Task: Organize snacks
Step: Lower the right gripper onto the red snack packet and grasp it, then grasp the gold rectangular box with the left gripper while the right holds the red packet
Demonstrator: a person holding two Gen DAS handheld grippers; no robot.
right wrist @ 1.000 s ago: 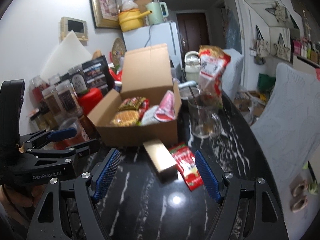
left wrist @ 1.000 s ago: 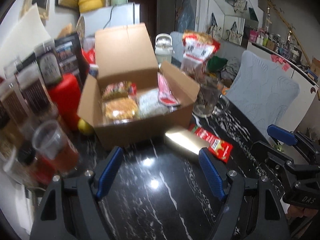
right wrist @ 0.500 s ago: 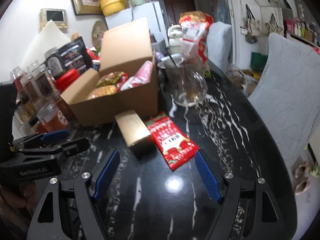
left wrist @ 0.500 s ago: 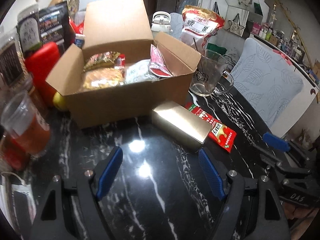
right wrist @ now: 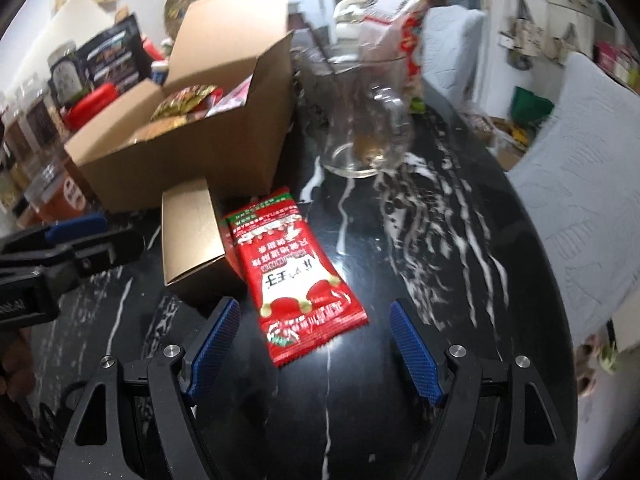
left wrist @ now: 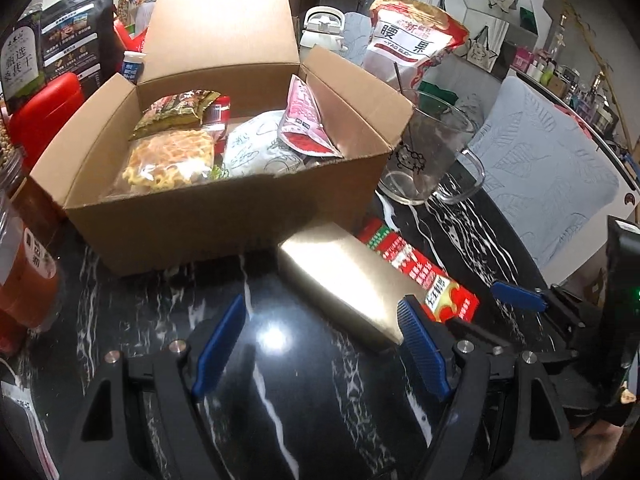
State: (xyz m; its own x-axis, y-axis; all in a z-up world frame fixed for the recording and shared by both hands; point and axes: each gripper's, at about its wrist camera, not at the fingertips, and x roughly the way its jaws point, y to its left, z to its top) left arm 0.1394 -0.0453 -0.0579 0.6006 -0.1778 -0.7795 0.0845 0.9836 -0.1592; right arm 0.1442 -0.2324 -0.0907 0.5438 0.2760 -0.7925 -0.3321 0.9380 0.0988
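**Desk:** What lies on the black marbled counter [left wrist: 280, 420]?

**Photographer:** An open cardboard box [left wrist: 224, 216] stands at twelve o'clock in the left wrist view, holding a noodle pack [left wrist: 168, 162], a green-and-gold packet [left wrist: 176, 112], a white pouch [left wrist: 260, 146] and a pink-red pouch [left wrist: 304, 116] that leans upright against the box's right wall. Just in front of the box lies a gold carton [left wrist: 344, 280], and touching its right side lies a red sachet [left wrist: 424, 272], flat on the counter.

**Desk:** And the tools?

**Photographer:** Both are released, jaws spread wide with nothing between the blue pads. The left tool [left wrist: 320, 348] hangs over the counter with the near end of the gold carton at its one o'clock, by the right pad. The right tool [right wrist: 314, 344] frames the red sachet [right wrist: 296, 276] at twelve o'clock, the sachet's near edge reaching between the finger tips, untouched.

**Desk:** Anything else nearby?

**Photographer:** A glass mug [left wrist: 432, 156] stands at two o'clock of the box, a tall red-and-white snack bag [left wrist: 412, 48] behind it. A cup of reddish drink [left wrist: 24, 272] sits at nine o'clock in the left view.
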